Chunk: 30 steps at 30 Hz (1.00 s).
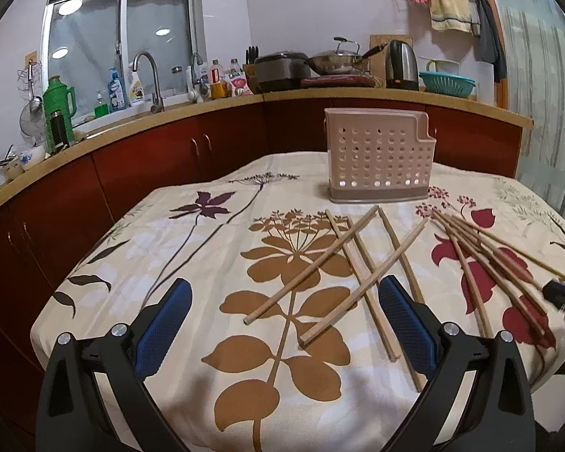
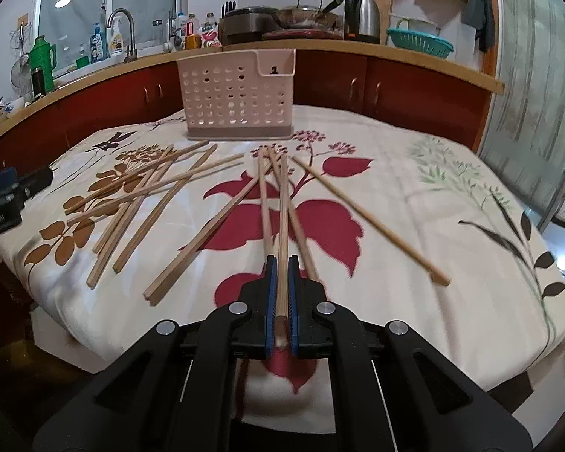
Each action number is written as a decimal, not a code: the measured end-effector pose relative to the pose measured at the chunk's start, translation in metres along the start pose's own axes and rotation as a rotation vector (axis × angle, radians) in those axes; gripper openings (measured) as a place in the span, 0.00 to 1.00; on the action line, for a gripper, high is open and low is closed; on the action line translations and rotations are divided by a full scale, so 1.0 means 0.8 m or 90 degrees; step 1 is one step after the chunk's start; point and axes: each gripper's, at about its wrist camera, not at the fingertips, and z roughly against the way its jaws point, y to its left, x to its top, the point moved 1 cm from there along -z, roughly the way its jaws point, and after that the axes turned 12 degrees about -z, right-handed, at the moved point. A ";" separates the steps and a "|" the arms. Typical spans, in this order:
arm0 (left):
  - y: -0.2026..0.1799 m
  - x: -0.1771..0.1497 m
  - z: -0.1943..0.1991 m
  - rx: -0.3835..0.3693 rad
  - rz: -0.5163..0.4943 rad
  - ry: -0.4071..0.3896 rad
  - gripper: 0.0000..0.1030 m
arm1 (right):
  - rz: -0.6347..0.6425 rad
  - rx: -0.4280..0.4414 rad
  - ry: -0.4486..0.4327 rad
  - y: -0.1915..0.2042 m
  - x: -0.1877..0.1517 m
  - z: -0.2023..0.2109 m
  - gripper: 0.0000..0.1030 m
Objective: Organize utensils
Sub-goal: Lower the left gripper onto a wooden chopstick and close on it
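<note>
1. Kitchen cabinets in dark red run behind the desk [image 2: 414,173], which is draped with a cream cloth printed with brown and red flowers.
2. Pale wooden chopsticks lie scattered on it in two loose groups: one cluster [image 1: 342,267] crossing over the brown flower, another fanned over the red flower [image 2: 245,203].
3. All are thin, straight, square-ended sticks of light wood; several overlap or cross each other.
4. One single chopstick [image 2: 365,218] lies apart on the right side of the red flower, angled toward the near desk edge.
5. Right gripper [image 2: 281,260] is closed tight on one chopstick [image 2: 282,211], its blue pads pressing the stick's near end; the stick points away toward the holder.
6. Left gripper [image 1: 282,297] stands wide open, holding nothing, with ends of the brown-flower cluster lying between its blue pads [image 1: 403,320].
7. Pink perforated utensil holder [image 1: 378,154] stands upright at the far side of the desk, well apart from both grippers.
8. Bare cloth lies right of the single chopstick and left of the brown flower; the near desk edge runs just under both grippers.
</note>
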 end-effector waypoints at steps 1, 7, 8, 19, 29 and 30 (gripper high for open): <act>-0.001 -0.002 -0.004 -0.004 -0.002 0.003 0.94 | -0.001 0.000 -0.001 -0.001 0.000 0.000 0.06; -0.004 -0.010 -0.031 -0.035 -0.016 0.027 0.93 | 0.000 -0.006 -0.012 -0.014 0.005 0.000 0.06; -0.005 -0.010 -0.034 -0.040 -0.019 0.030 0.93 | 0.000 -0.006 -0.012 -0.016 0.004 -0.001 0.06; -0.017 -0.012 -0.064 -0.107 -0.049 0.077 0.64 | -0.010 0.004 0.009 -0.044 0.005 -0.019 0.06; -0.038 -0.013 -0.078 -0.139 -0.109 0.122 0.31 | -0.028 0.018 0.036 -0.064 0.003 -0.032 0.06; -0.039 -0.013 -0.079 -0.147 -0.111 0.122 0.25 | -0.032 0.019 0.038 -0.066 0.002 -0.033 0.07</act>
